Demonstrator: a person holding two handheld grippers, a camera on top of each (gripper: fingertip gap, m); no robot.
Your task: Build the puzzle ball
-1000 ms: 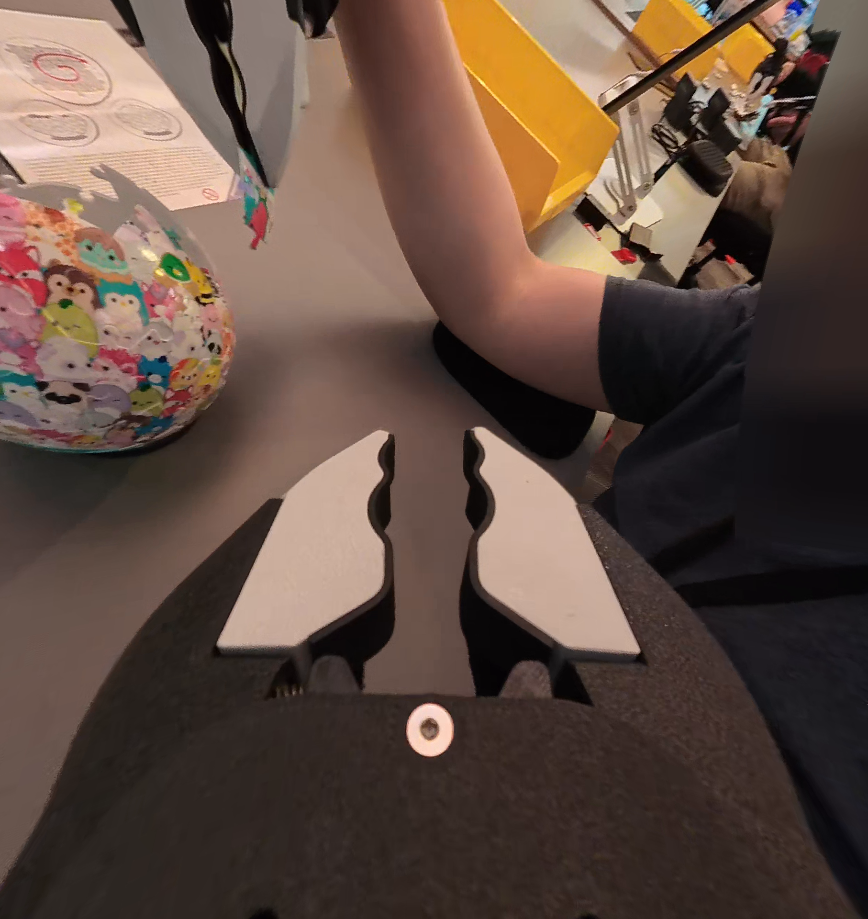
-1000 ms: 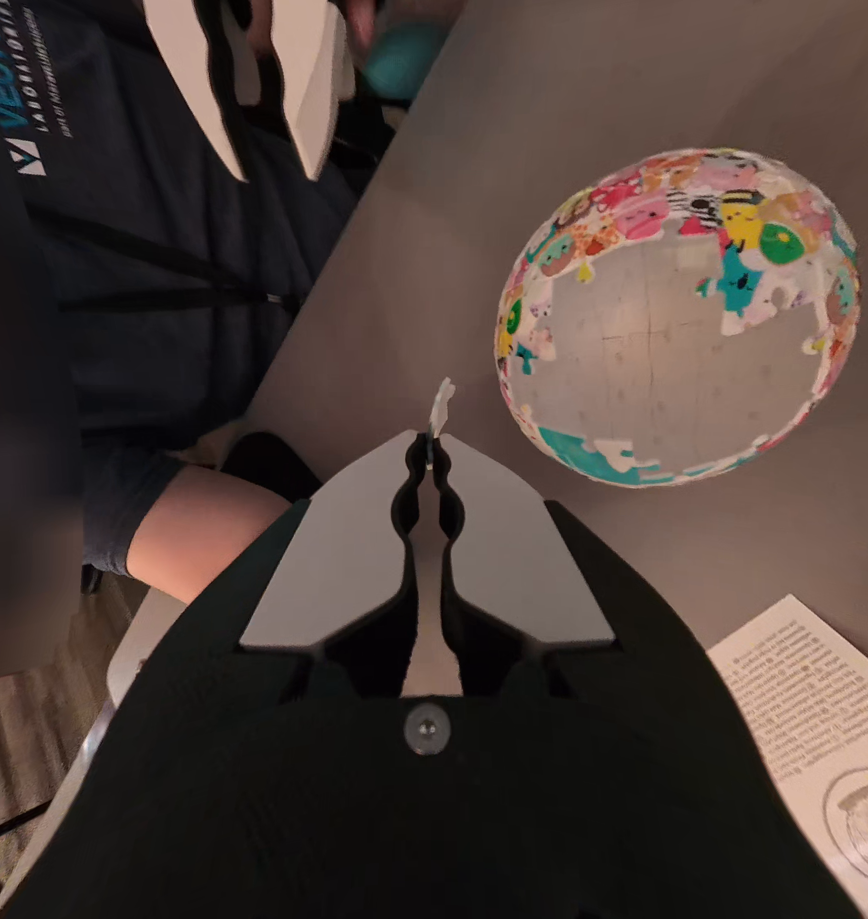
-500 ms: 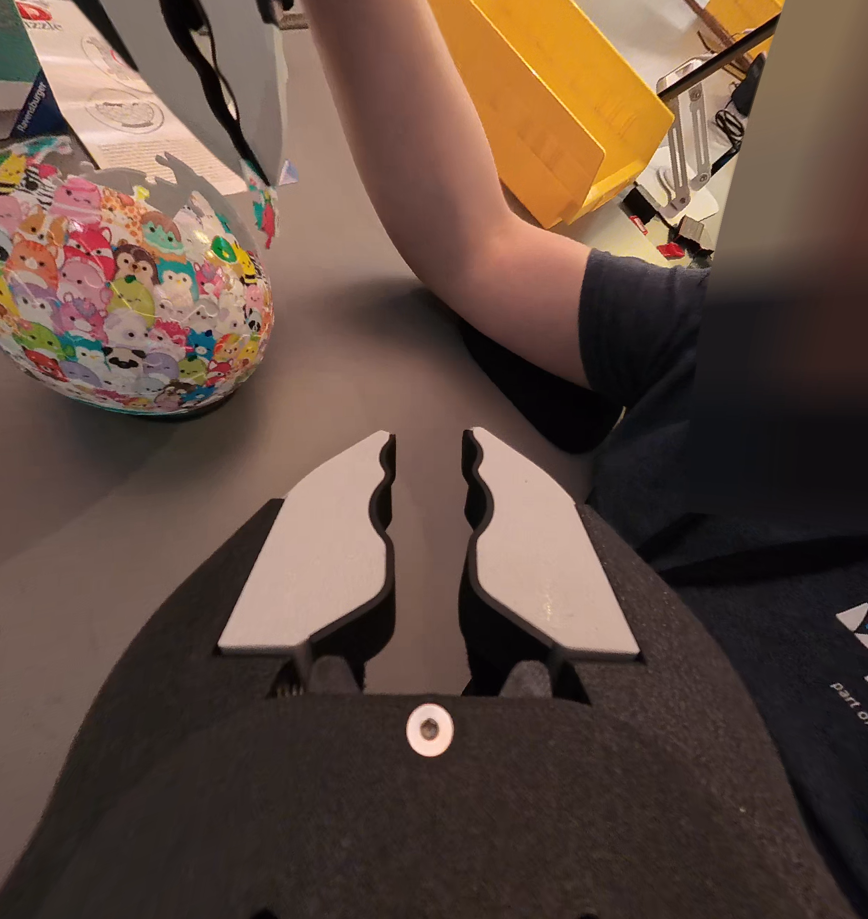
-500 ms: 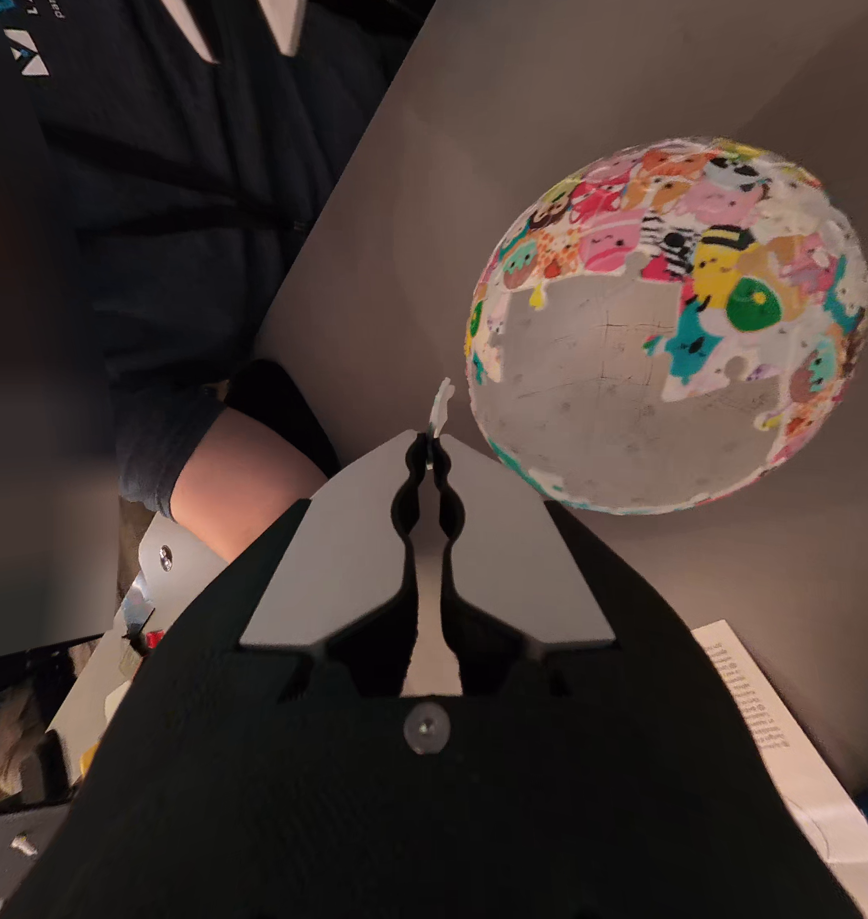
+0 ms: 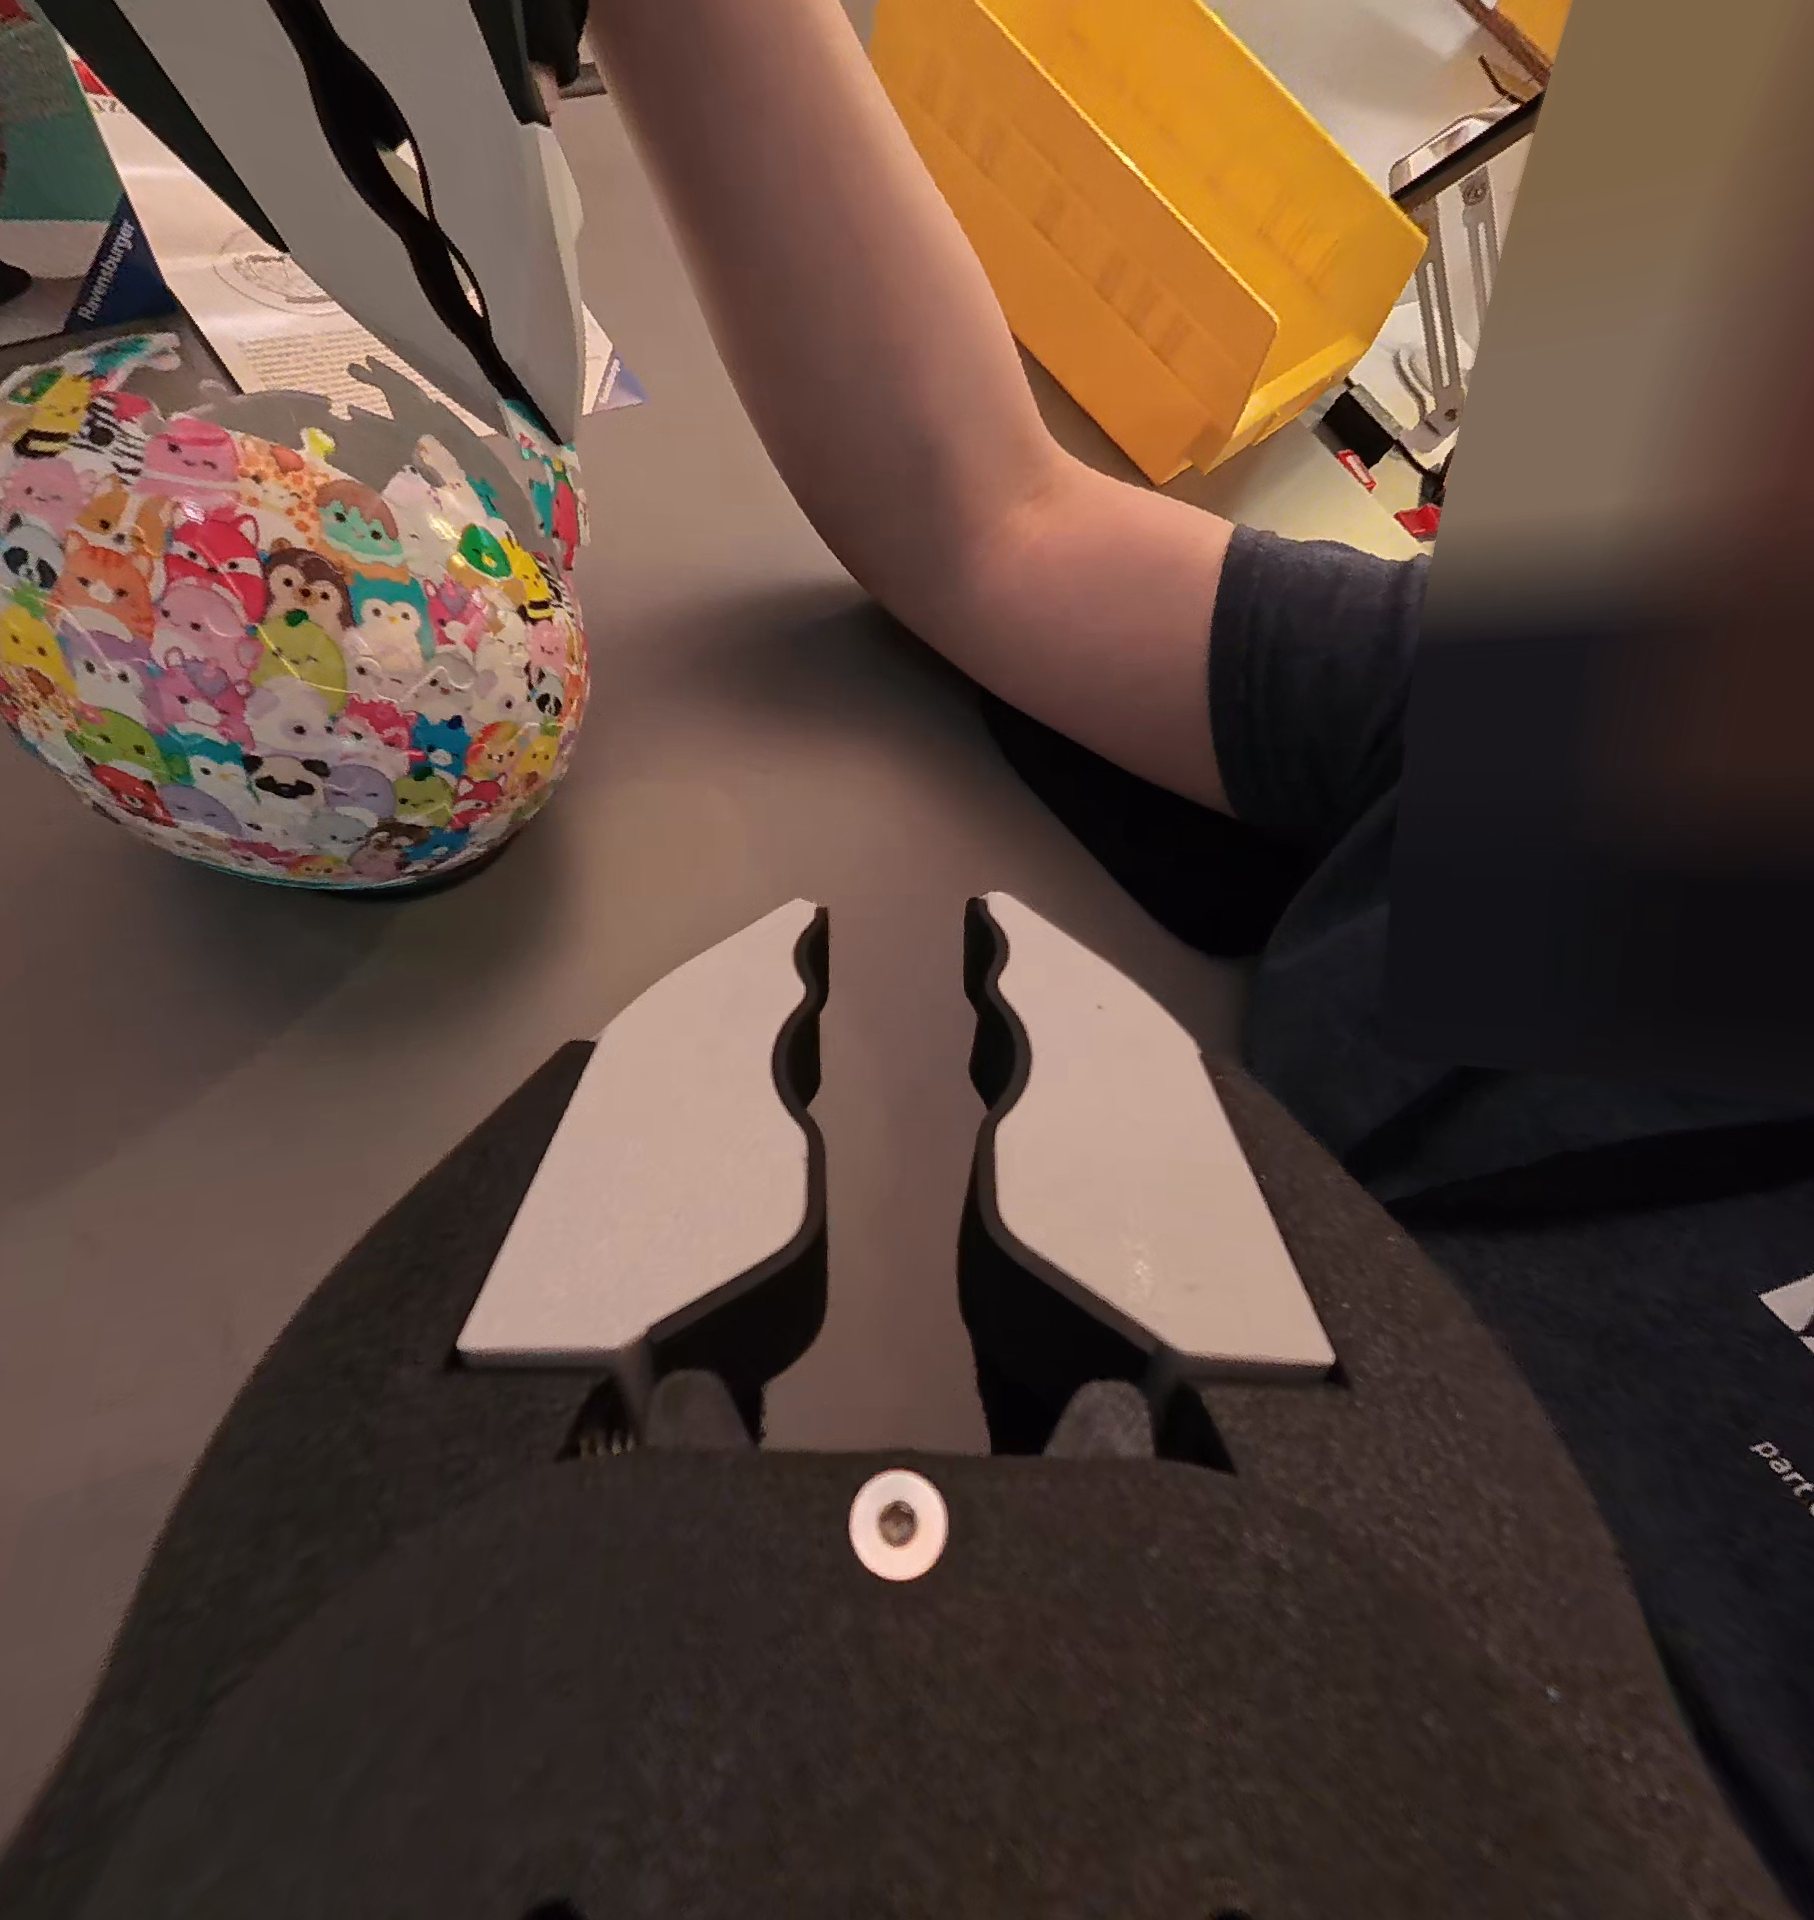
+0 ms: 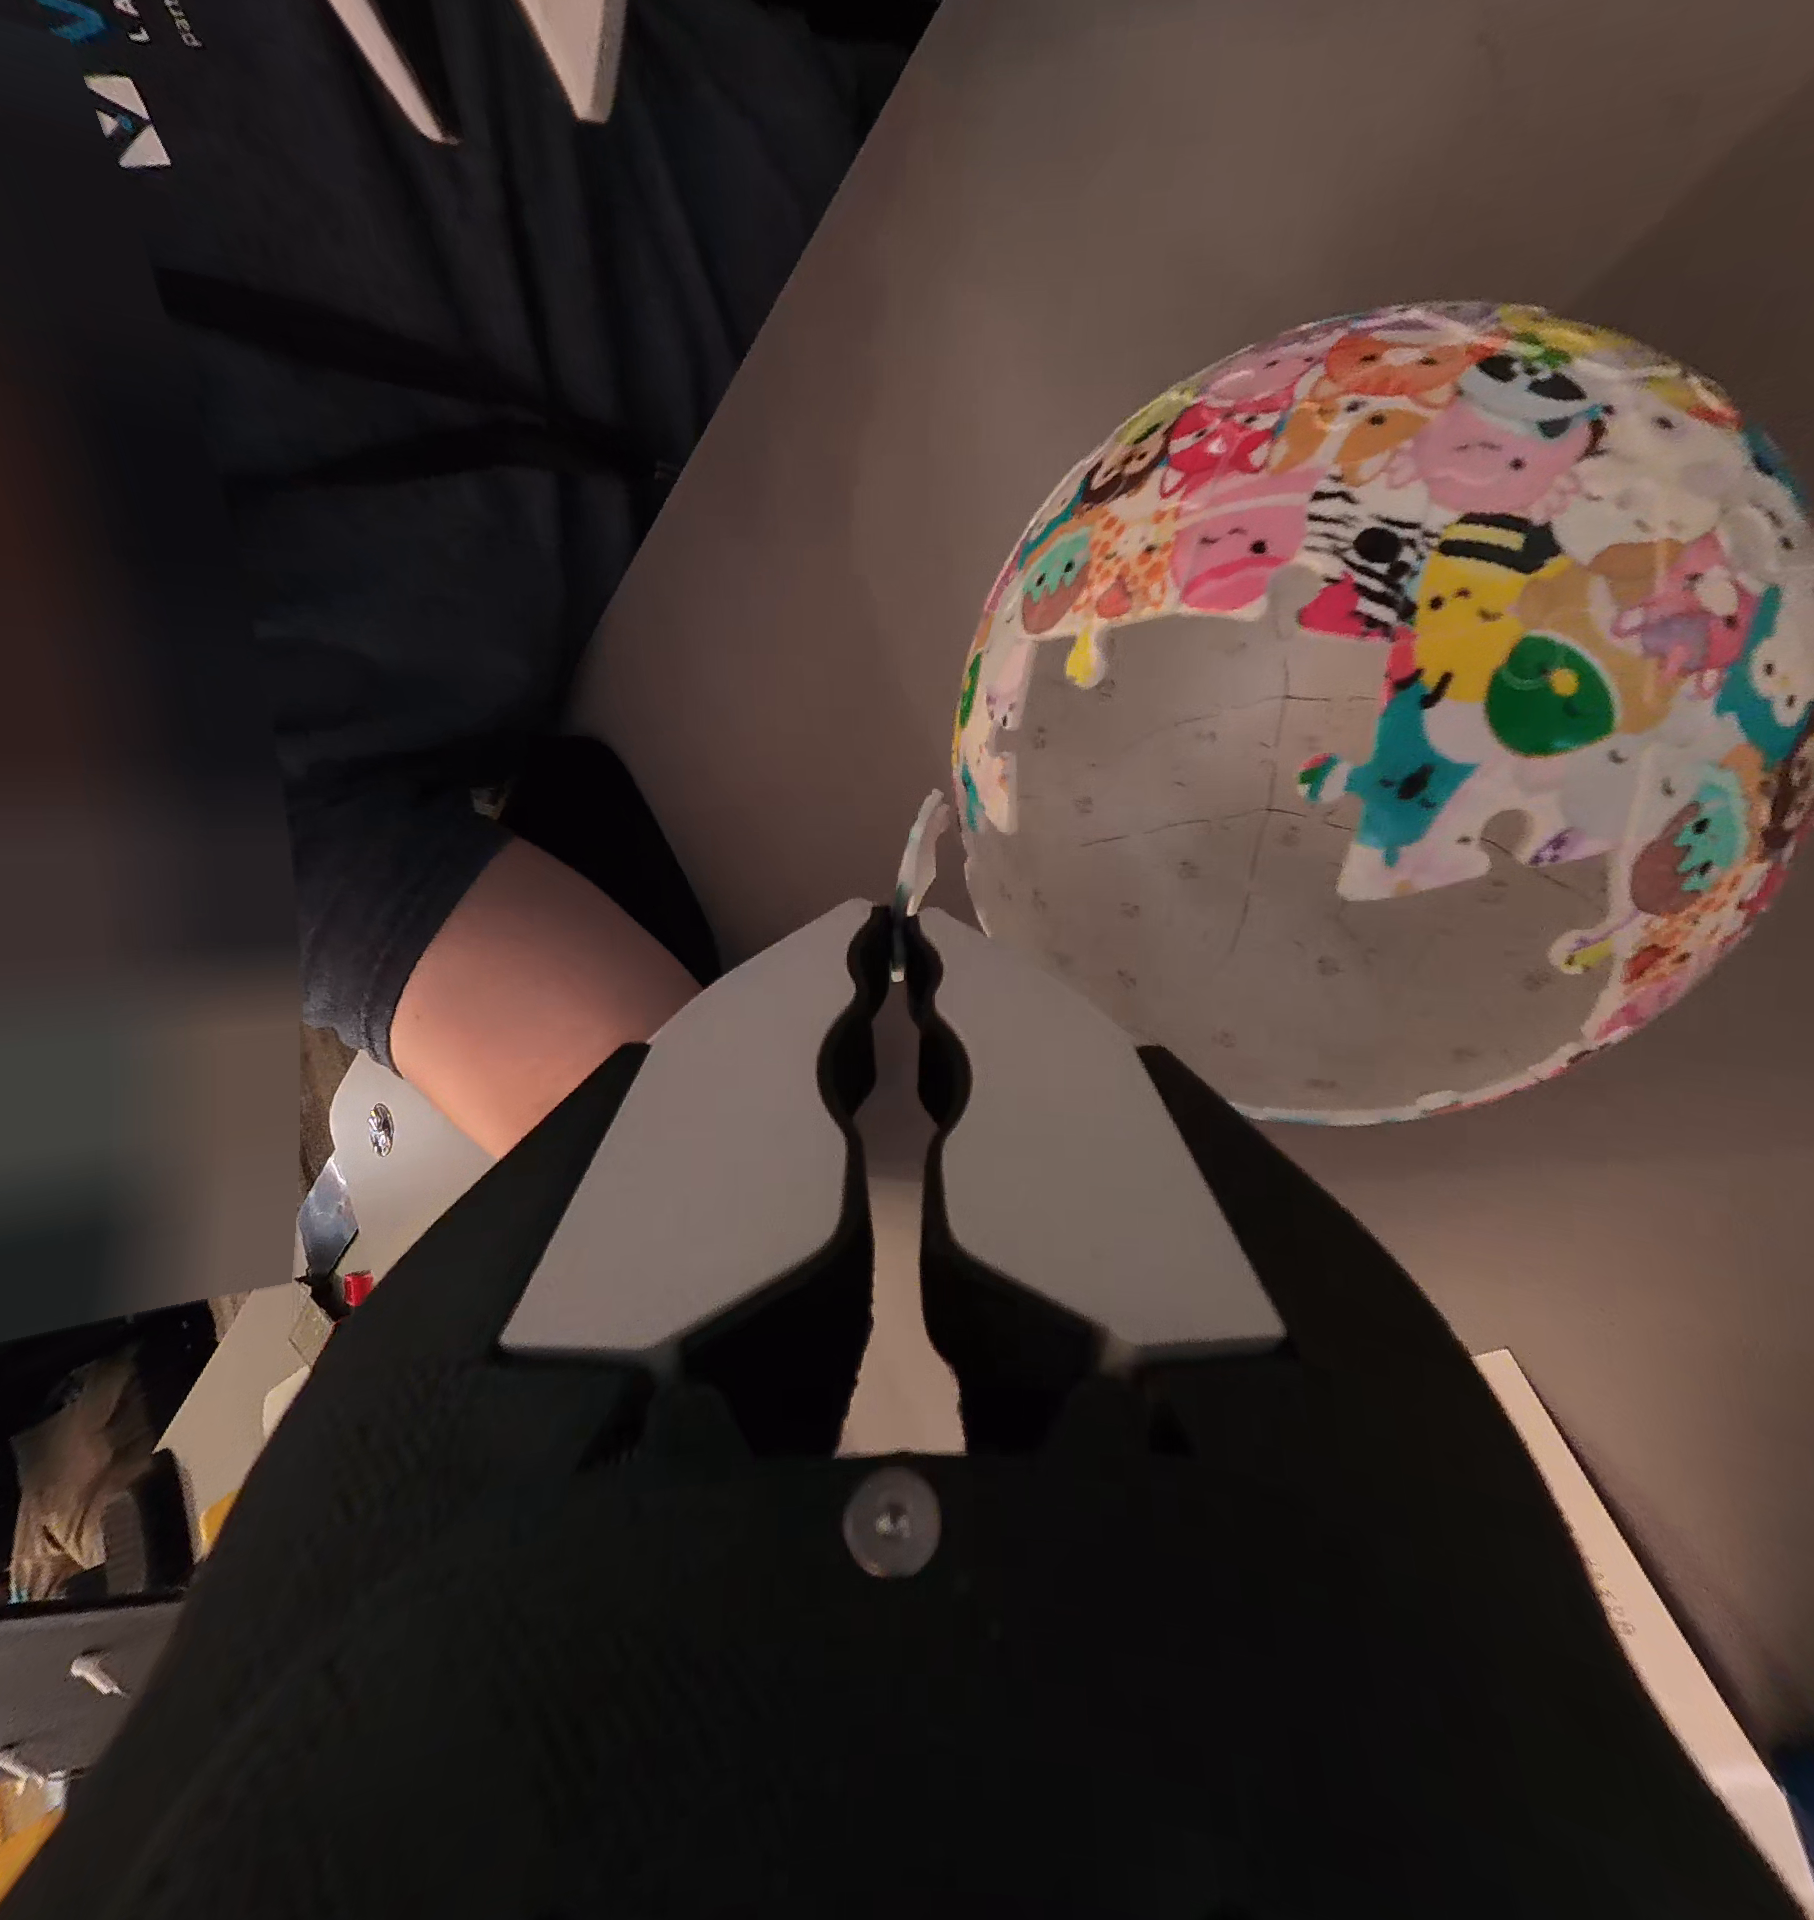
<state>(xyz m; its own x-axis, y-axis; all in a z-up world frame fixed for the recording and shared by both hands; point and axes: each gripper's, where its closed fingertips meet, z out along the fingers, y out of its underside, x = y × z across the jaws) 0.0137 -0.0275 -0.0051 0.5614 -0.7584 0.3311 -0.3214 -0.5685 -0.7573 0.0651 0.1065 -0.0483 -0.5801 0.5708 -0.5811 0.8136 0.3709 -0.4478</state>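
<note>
Grip is thin: your right gripper [image 6: 895, 920] has its jaws clamped on only the bottom edge of a puzzle piece [image 6: 918, 852], so a sideways nudge could twist it loose. Just beyond, the puzzle ball [image 6: 1402, 717] sits on the bench [image 6: 1298, 208], its gap facing you; pushing could roll it. Your left gripper [image 5: 895, 920], jaws apart and empty, isn't steadying it.

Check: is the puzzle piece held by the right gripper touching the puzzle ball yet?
Cannot tell. In the right wrist view the puzzle piece in the right gripper sits at the puzzle ball edge; neither view shows contact or gap plainly.
</note>
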